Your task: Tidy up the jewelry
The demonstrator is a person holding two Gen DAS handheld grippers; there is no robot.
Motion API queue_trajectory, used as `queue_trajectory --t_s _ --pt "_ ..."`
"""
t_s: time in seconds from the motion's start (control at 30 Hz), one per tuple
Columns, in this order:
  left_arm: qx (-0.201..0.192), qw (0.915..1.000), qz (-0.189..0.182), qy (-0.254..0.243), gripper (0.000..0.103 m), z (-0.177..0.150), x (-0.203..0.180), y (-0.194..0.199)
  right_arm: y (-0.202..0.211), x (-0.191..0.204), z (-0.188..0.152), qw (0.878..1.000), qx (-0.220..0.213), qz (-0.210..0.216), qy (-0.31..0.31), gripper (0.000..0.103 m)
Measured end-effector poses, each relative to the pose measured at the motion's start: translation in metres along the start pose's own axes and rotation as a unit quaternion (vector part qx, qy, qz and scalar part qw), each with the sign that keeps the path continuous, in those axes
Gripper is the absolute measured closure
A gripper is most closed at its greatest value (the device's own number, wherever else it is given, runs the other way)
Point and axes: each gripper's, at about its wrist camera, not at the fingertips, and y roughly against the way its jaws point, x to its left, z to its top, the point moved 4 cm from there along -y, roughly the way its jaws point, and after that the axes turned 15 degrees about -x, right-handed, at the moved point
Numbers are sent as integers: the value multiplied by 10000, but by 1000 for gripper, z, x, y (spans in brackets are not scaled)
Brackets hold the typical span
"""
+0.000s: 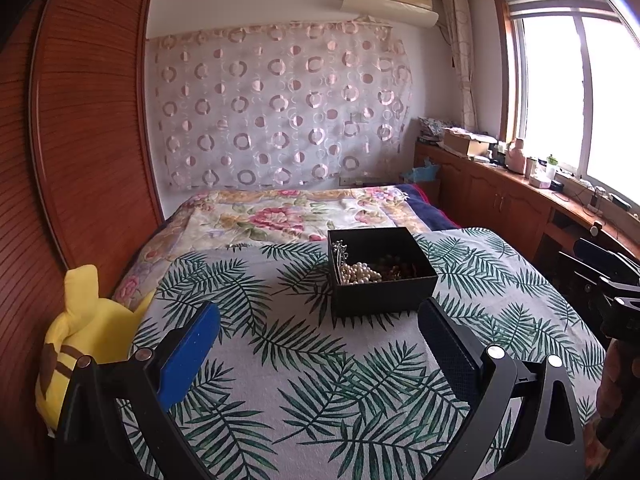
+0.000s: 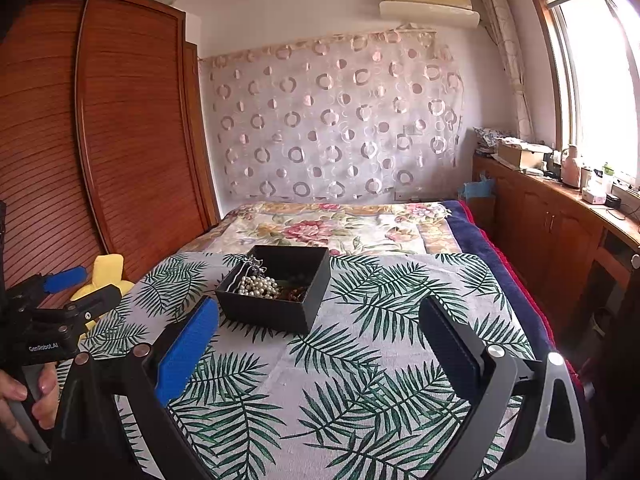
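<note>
Now the big bed [image 2: 360, 360] holds my black box [image 2: 276, 300] on its leafy cloth. My left tongs [image 1: 320, 340] and right tongs [image 2: 320, 332] wait near the box, wide open and empty. Inside lie white pearls [image 2: 258, 286]; I should reach in slowly.

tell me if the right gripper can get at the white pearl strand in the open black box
Probably yes: the right gripper is open and empty, the black box is lidless, and only bare leaf-print cloth lies between. The pearl strand sits on top.
</note>
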Motion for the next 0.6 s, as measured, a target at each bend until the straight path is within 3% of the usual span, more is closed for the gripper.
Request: queue_trajectory --t_s 0.6 --pt "-161 9999 -22 4 7 7 -4 9 3 -4 0 9999 -33 -99 -19 2"
